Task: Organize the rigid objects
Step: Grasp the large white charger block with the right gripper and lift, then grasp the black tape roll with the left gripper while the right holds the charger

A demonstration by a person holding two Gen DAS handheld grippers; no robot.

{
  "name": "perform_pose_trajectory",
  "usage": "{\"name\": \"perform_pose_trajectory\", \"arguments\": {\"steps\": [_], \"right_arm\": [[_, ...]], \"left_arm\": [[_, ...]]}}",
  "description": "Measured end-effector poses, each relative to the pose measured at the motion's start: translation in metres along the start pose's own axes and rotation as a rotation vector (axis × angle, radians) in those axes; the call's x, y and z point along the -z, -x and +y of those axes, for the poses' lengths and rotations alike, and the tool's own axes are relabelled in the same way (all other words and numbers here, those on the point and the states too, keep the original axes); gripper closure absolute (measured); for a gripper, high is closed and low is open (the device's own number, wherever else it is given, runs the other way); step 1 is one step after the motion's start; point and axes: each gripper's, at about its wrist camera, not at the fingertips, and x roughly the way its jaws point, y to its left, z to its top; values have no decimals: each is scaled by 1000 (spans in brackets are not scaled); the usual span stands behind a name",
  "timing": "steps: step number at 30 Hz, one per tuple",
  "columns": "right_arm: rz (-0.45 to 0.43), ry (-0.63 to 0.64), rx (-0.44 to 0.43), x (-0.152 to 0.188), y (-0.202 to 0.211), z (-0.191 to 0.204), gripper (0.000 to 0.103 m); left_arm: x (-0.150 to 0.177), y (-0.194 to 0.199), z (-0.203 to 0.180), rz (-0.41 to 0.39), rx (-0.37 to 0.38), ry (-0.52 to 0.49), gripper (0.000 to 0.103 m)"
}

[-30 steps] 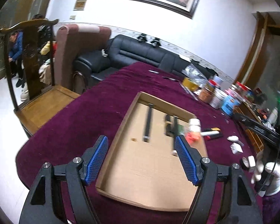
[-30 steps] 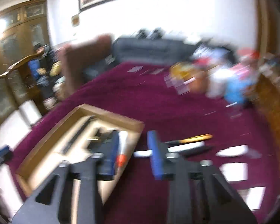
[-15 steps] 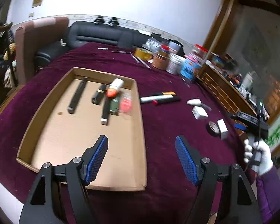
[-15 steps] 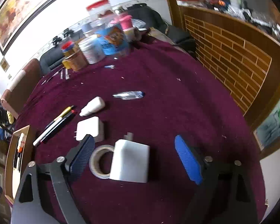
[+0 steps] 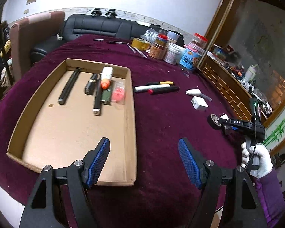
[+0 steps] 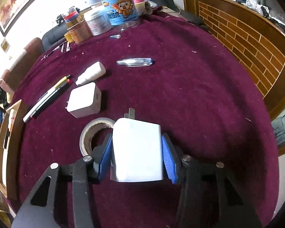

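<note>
On the purple tabletop (image 6: 190, 79), my right gripper (image 6: 136, 155) is closing its fingers around the white charger (image 6: 136, 152) beside the tape roll (image 6: 94, 133), my left gripper (image 5: 144, 161) stays spread and empty, and next I must carry it into the cardboard tray (image 5: 132, 114).

Bench layout: tray left, loose items right.
Cardboard tray (image 5: 130, 125) on bench (image 5: 161, 117) holds stick-shaped items at its far end. Right of it lie pens (image 5: 155, 88), then a small bottle (image 6: 92, 73), a plug adapter (image 6: 84, 99) nearer, tape roll (image 6: 91, 133) nearest beside a charger block (image 6: 137, 150). Jars (image 5: 172, 53) behind.
</note>
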Motion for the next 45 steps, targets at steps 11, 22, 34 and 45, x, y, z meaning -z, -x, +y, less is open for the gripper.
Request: {"name": "perform_pose_trajectory", "arguments": {"steps": [11, 22, 34, 45], "right_arm": [[-130, -132, -121, 4, -5, -28, 56], [-190, -402, -347, 8, 2, -82, 56], [-176, -370, -381, 5, -1, -77, 56], [-185, -353, -368, 6, 1, -75, 55]], "left_arm": [[-18, -67, -101, 167, 131, -168, 34], [-42, -154, -201, 245, 163, -271, 34], [-49, -236, -241, 285, 51, -368, 54], [-35, -191, -193, 294, 53, -390, 94]]}}
